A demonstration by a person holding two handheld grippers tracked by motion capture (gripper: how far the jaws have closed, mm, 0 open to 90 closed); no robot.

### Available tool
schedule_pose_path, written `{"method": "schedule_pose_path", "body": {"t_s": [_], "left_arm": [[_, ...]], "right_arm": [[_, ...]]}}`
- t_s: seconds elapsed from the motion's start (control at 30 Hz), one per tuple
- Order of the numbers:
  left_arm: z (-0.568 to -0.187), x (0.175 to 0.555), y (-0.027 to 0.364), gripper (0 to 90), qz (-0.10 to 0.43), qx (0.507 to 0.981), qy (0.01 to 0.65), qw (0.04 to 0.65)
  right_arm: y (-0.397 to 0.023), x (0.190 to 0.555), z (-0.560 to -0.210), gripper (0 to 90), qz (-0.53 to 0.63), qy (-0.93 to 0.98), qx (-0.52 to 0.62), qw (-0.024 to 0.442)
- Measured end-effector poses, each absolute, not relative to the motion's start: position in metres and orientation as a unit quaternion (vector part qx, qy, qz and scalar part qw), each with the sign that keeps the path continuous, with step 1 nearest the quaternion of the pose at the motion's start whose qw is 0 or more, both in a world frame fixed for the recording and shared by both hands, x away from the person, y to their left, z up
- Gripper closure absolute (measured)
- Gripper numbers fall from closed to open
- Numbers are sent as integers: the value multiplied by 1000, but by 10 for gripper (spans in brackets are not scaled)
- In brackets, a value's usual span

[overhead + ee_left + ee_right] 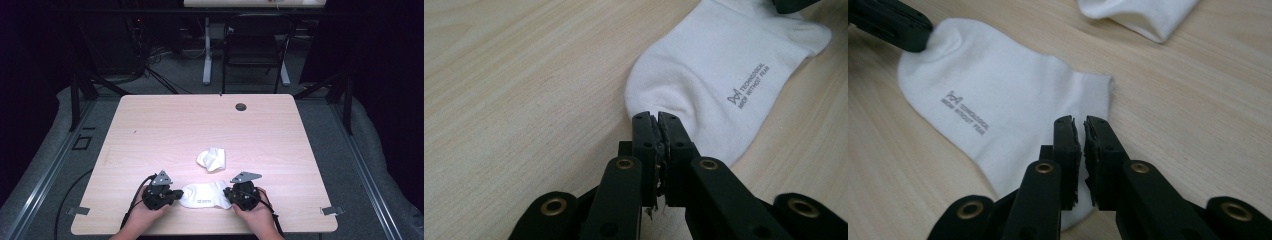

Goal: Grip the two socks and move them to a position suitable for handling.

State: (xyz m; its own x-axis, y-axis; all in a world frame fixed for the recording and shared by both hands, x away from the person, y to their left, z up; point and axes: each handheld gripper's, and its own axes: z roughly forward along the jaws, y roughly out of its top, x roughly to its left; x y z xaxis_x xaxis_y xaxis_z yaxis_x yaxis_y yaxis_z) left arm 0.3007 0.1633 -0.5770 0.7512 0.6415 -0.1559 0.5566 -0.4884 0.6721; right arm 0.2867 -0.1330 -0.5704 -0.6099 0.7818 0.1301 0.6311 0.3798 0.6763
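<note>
A flat white sock (202, 196) with small grey lettering lies near the table's front edge, between my two grippers. My left gripper (176, 194) is shut on its toe end. In the left gripper view the jaws (657, 116) meet right at the sock's (714, 65) rounded edge. From the right gripper view the fabric (998, 90) puckers toward that left gripper (923, 37). My right gripper (227, 192) lies over the cuff end, its jaws (1083, 120) a thin slit apart with no fabric seen between them. It also peeks in as the right gripper (791, 6).
A second white sock (211, 160), crumpled, lies just behind the first, also seen as the second sock (1143, 15). The light wooden table (150, 130) has a round cable hole (241, 106) near its far edge. A black chair (255, 45) stands beyond it.
</note>
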Motion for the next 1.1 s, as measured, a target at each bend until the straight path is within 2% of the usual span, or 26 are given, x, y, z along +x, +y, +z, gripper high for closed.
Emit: {"method": "schedule_pose_path", "body": {"t_s": [0.33,0.63,0.87,1.1], "left_arm": [[-577,300,165,874,58,860,350,367],[-576,295,165,874,60,863,347,361],[-576,294,165,874,55,862,350,363],[-575,294,164,847,52,860,350,368]], "right_arm": [[-137,286,-574,884,339,826,438,108],[-141,283,-573,893,340,822,447,90],[-142,282,-573,890,340,821,450,82],[-141,283,-570,843,363,818,438,86]]}}
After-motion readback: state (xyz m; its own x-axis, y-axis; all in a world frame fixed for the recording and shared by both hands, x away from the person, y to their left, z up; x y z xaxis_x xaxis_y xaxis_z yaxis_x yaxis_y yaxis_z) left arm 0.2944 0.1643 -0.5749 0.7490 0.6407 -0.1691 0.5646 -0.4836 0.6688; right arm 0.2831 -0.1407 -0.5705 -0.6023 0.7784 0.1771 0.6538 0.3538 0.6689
